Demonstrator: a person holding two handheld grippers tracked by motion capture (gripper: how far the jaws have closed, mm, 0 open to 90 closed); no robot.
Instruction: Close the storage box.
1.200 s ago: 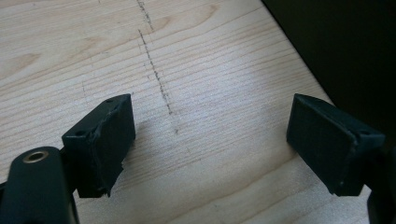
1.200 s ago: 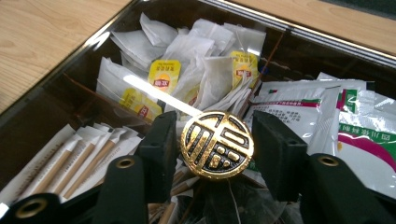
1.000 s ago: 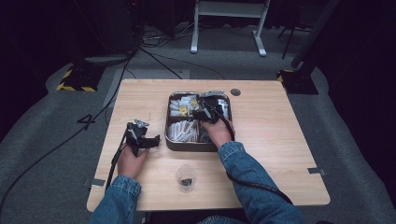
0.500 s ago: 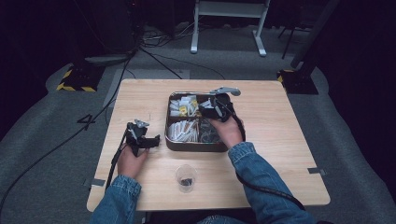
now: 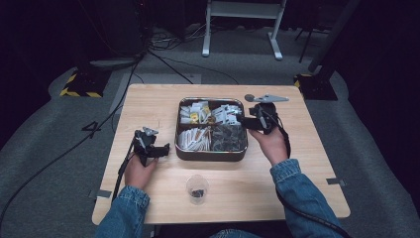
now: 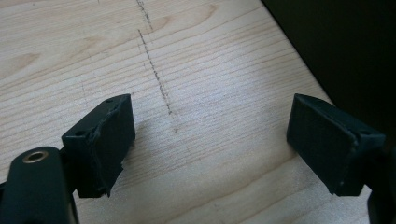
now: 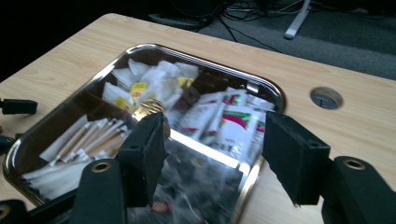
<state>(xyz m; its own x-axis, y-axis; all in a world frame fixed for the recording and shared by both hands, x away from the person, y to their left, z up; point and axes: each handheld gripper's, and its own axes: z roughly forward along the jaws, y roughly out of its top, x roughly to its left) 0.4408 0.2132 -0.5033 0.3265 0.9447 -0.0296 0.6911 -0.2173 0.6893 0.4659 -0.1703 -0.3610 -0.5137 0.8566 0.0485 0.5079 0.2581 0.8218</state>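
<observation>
My right gripper point(image 7: 212, 154), jaws just opening wide and empty, hovers at the tin's point(image 5: 179, 144) right edge; the dark sachets point(image 5: 229, 136) lie just ahead, nearer than my left gripper point(image 5: 159, 149), also open.

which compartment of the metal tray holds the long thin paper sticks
The near-left compartment of the metal tray, the one closest to the left hand-held gripper. Its pale, narrow sticks lie side by side; the others hold squarish sachets or dark packets.

High view: overhead, facing forward-down, far. Claw views: close, low over surface point(image 5: 148, 106); right one shares tin point(image 7: 261, 86) with high.
</observation>
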